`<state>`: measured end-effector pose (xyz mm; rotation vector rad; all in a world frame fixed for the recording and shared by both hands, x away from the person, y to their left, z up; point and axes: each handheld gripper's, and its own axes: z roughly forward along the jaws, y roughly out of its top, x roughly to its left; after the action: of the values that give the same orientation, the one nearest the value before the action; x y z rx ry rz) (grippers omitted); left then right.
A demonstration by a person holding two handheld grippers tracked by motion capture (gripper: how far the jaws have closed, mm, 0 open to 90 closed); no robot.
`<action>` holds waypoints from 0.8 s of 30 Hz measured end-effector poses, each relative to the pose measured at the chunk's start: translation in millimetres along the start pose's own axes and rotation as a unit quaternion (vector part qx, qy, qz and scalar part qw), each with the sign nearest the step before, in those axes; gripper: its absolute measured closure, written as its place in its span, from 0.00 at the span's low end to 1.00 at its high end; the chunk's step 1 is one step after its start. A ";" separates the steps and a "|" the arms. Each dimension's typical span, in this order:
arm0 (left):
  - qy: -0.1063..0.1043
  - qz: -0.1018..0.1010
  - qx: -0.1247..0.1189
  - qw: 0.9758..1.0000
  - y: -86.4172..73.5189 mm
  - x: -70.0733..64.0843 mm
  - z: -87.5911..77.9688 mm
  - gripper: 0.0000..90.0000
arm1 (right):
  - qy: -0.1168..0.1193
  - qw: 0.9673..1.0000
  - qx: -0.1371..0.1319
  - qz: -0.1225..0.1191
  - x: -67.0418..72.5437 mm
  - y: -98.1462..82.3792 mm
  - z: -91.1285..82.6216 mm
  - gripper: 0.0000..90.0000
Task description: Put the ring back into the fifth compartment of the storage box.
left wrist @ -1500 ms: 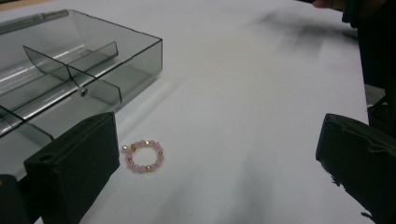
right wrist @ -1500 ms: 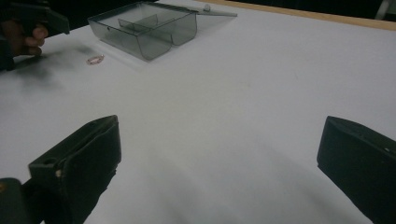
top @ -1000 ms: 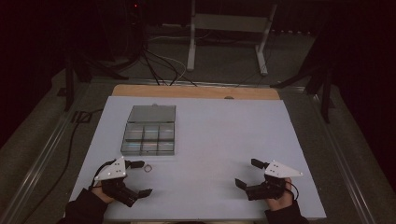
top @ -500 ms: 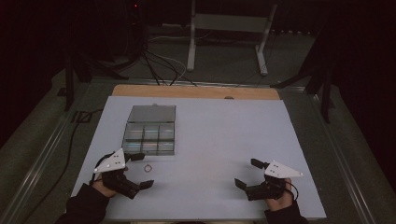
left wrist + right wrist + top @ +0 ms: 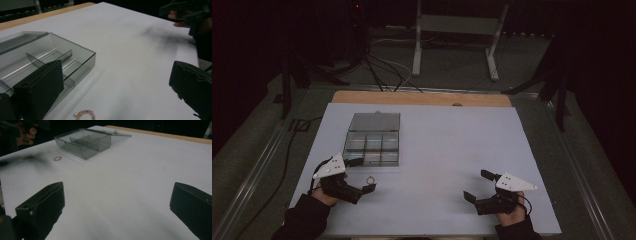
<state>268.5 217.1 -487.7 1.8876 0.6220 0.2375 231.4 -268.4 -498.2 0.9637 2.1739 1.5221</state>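
Left claw open around, seemingly, ring

Table sheet: plain white, wooden tan strip along far edge. Compartment box: smoky grey, see-through (lid same tint). Bead ring: pink with gold-coloured bits. Left gripper: black jaws, pale grey plate on top. Right gripper: same black and grey. Sleeves dark.
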 end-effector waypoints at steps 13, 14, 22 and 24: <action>0.053 -0.039 0.000 0.998 -9.3 10.1 2.6 0.01 | -0.002 1.000 -0.002 0.003 -1.2 -0.3 -1.7 0.00; 0.056 -0.039 0.002 0.998 -9.7 10.4 3.1 0.01 | -0.001 1.000 -0.003 0.003 -1.4 -0.3 -1.9 0.00; 0.094 -0.045 0.039 0.994 -14.4 6.8 10.1 0.01 | -0.004 1.000 -0.004 0.002 -2.0 -0.7 -3.4 0.00; 0.096 -0.046 0.046 0.993 -14.5 5.5 11.4 0.01 | -0.004 1.000 -0.002 0.002 -2.2 -1.0 -2.9 0.00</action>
<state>273.7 214.9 -506.1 1.9328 0.8604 0.3386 230.9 -272.1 -498.3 0.9715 2.1643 1.5216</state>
